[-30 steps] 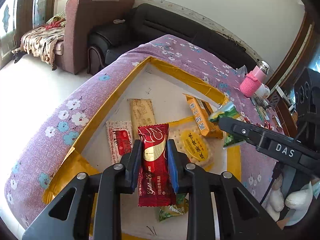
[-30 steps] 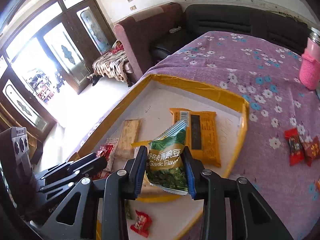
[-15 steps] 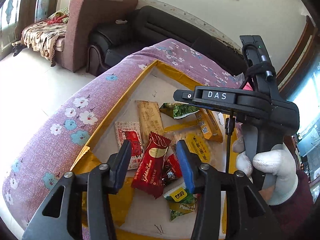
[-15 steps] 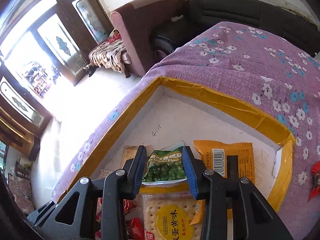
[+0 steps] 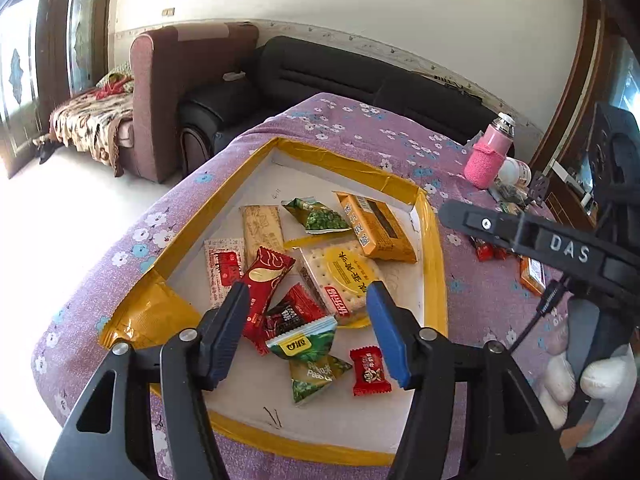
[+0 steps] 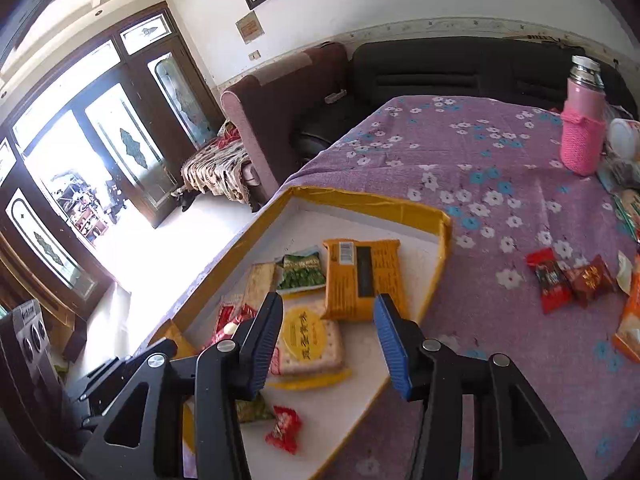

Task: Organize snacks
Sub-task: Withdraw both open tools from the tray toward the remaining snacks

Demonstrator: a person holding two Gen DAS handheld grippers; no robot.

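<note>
Both packets dropped: left gripper and right gripper jaws spreading, empty, above the tray; loose candies remain.

**Two wrist cameras over one box**

Each fisheye camera sits behind its own gripper's fingers and looks steeply down along them. The left wrist view hangs close over the near end of the shallow box, facing the sofa and wall. The right wrist view looks from the box's right side, a little further off, towards the glass doors. Both share the box, the cracker packet, the purple cloth and the pink bottle — and the left view catches the right gripper's side.
</note>
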